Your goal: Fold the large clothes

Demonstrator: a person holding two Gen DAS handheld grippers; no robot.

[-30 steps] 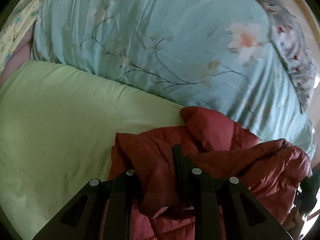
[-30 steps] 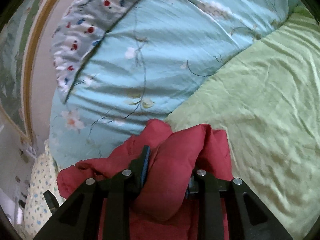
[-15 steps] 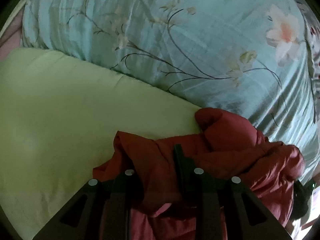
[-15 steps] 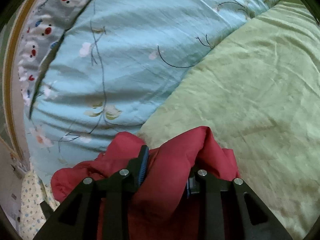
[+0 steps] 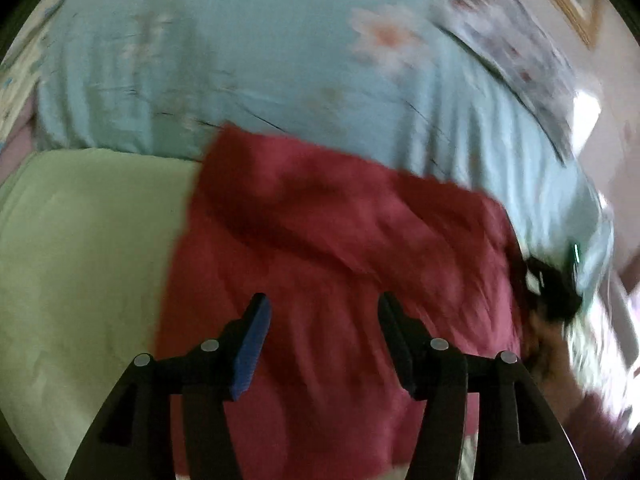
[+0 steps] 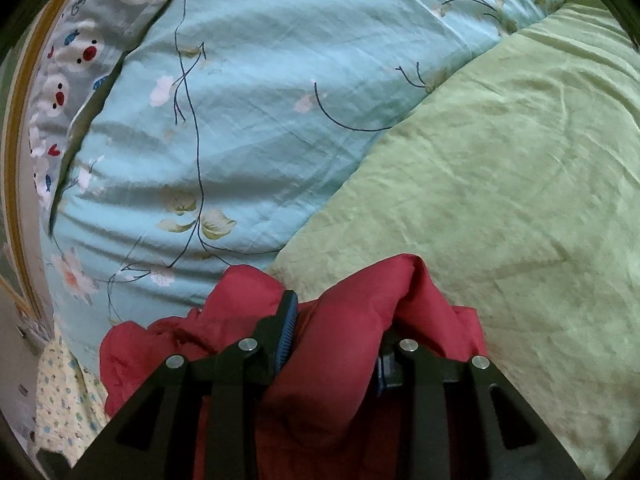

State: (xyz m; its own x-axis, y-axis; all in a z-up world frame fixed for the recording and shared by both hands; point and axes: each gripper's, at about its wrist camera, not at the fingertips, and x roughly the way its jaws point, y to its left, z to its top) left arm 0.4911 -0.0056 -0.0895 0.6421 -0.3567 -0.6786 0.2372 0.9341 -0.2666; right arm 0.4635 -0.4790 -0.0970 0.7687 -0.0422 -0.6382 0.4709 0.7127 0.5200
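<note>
A red puffy jacket [image 5: 340, 240] lies spread on the green bed sheet [image 5: 80, 248], its far edge against the light blue floral quilt [image 5: 240, 60]. The left wrist view is motion-blurred. My left gripper [image 5: 322, 312] is open above the jacket, its jaws wide apart with nothing between them. My right gripper [image 6: 340, 320] is shut on a bunched fold of the red jacket [image 6: 352, 304], which bulges up between the fingers. The right gripper also shows as a dark shape at the jacket's right edge in the left wrist view [image 5: 552, 292].
The blue floral quilt [image 6: 260, 120] is heaped along the far side. A grey patterned cover [image 6: 60, 80] lies behind it by a wooden frame. The green sheet [image 6: 500, 200] stretches to the right. A dotted yellow cloth [image 6: 60, 392] is at lower left.
My left gripper has opened and let go of the jacket, which now lies spread out flatter. The left view swung fast. My right gripper keeps its hold and has hardly moved.
</note>
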